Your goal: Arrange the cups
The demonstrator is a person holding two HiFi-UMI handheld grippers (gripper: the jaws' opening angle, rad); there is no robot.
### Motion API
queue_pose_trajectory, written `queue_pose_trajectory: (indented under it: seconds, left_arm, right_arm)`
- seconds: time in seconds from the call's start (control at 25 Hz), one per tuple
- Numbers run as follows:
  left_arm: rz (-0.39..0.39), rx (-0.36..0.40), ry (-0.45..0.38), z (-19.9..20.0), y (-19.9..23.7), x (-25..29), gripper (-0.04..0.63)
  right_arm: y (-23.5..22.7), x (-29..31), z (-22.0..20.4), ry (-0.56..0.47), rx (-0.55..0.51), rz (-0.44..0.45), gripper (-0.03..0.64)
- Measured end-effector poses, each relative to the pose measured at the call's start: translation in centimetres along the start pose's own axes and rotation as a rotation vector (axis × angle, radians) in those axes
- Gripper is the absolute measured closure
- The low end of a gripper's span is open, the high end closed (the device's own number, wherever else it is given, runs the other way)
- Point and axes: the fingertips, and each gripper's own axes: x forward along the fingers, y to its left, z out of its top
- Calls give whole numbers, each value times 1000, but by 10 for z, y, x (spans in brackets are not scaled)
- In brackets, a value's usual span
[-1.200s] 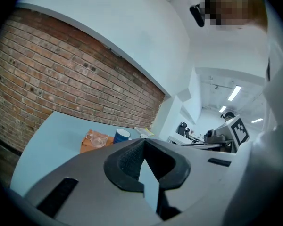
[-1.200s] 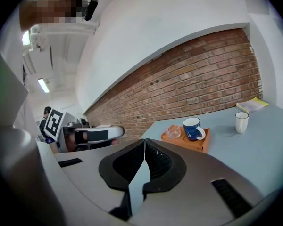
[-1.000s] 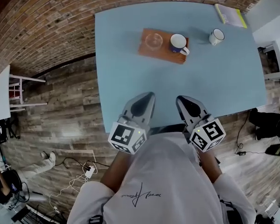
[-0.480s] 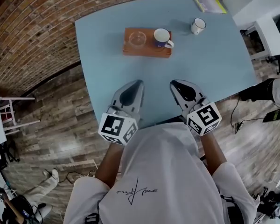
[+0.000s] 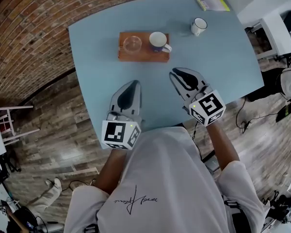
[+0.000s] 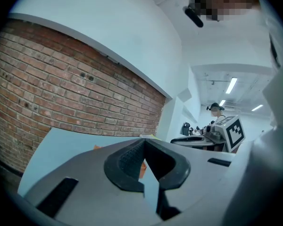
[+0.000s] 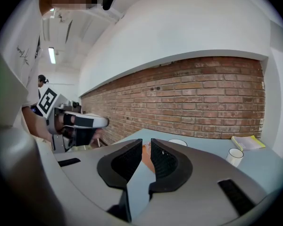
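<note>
A wooden tray (image 5: 144, 57) sits toward the far side of the light blue table (image 5: 223, 67). On it stand a clear glass cup (image 5: 132, 43) and a blue mug (image 5: 158, 41). A white mug (image 5: 199, 26) stands alone to the tray's right, also seen as the white mug (image 7: 235, 157) in the right gripper view. My left gripper (image 5: 133, 84) hovers over the table's near edge, shut and empty. My right gripper (image 5: 176, 74) is further in, about a hand's width short of the tray, shut with only a thin slit and nothing between the jaws.
A yellow-edged book (image 5: 210, 0) lies at the table's far right corner. A brick wall (image 7: 203, 102) curves behind the table. White furniture (image 5: 276, 28) stands to the right, and cables lie on the wooden floor (image 5: 63, 125).
Both grippers have moved forward over the table toward the tray, the right one further and rolled to one side. The head view has shifted, so the table sits more to the left.
</note>
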Motion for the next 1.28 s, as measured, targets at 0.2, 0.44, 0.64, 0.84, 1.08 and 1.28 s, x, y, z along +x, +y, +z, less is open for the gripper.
queue_pose_trajectory:
  seconds: [0.2, 0.44, 0.64, 0.84, 1.08, 1.28]
  left_arm:
    - [23, 1, 18, -5, 0, 11, 588]
    - [8, -21, 50, -11, -8, 30, 588]
    - [-1, -28, 97, -19, -14, 30, 588]
    - [-4, -32, 87, -14, -13, 30, 588]
    - [7, -37, 132, -25, -5, 39, 588]
    - [-3, -44, 152, -30, -2, 50, 588]
  right_arm:
    - [-21, 16, -13, 3, 5, -6, 512]
    - [-39, 36, -27, 7, -28, 24, 471]
    - [-60, 52, -44, 9, 12, 15, 446]
    - [-75, 66, -59, 40, -49, 11, 437]
    - [-82, 85, -75, 56, -50, 19, 436]
    - [-87, 96, -83, 51, -22, 23, 437]
